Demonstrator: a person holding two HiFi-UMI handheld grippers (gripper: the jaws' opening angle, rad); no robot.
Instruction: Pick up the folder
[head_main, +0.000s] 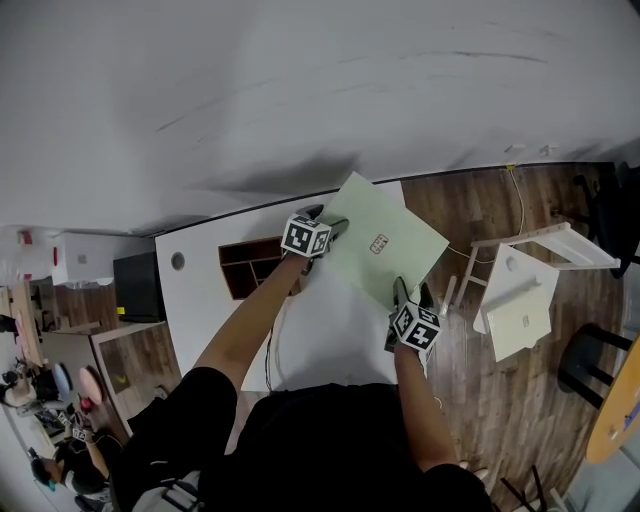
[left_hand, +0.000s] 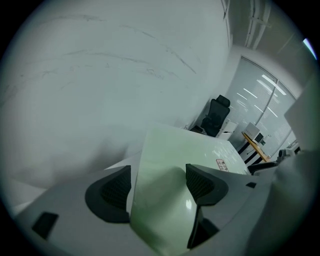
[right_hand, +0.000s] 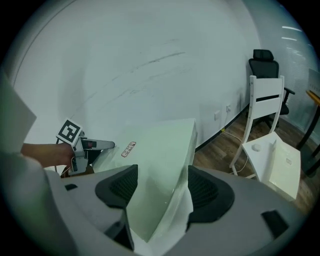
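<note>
White wall (head_main: 300, 80) fills the upper part of the head view, and below it stands a white table (head_main: 200, 290) on dark wooden floor (head_main: 470, 200); a pale green folder (head_main: 385, 240) is at the table's far right corner, turned diagonally, with one corner jutting past the right edge over the floor; whether it lies flat on the surface I cannot tell; a small label (head_main: 379, 243) sits near its middle

The left gripper (head_main: 330, 228) is at the folder's left corner, near the far edge of the table; in the left gripper view its jaws stand wide apart, with the folder's green face spread between them and curling up against the right-hand pad; the pads are not closed on it

The right gripper (head_main: 412, 295) is at the folder's near corner, by the table's right edge; in the right gripper view its jaws are also wide apart, with the folder's corner and one long side running between them, and nothing is clamped

A brown open shelf (head_main: 250, 265) shows by the left gripper's marker cube; a white chair (head_main: 520, 290) stands on the floor beyond the right edge, well apart from the folder; a black office chair (right_hand: 263, 57) stands farther back against the wall
</note>
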